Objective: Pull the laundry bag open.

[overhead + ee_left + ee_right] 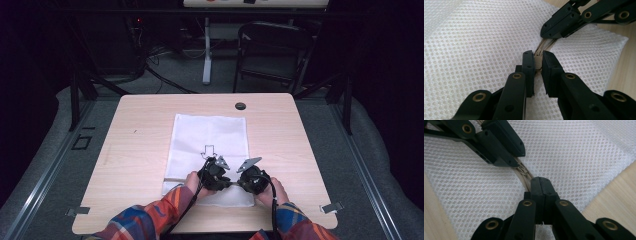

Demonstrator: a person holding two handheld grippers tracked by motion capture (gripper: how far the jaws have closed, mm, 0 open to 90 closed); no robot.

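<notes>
High view: wooden table point(150, 125), rounded corners, a small dark round cap point(240, 106) near its far edge. A white mesh bag point(210, 132) lies flat at the middle, reaching to the near edge, with a black arrow mark point(208, 150) printed on it. Both hands work at the bag's near end. Left gripper point(216, 175) and right gripper point(251, 179) sit close together, tips facing each other over a thin line across the bag. Plaid sleeves point(150, 215) enter from the bottom. Beyond the table: a dark folding chair point(272, 50), a white post point(206, 50), cables on grey floor.

Left gripper view: left gripper point(538, 60) jaws narrow, pinching the tan zipper slider point(537, 58). Mesh on both sides. The right gripper point(554, 33) comes in from upper right, jaws pressed together on the zipper tape point(546, 44) just beyond. Bare wood at far right.

Right gripper view: right gripper point(540, 185) jaws pressed together on the zipper point(525, 180), whose tape disappears between them. The left gripper point(517, 161) enters from upper left, its tips hiding part of the slider. Wood shows at lower right and lower left.
</notes>
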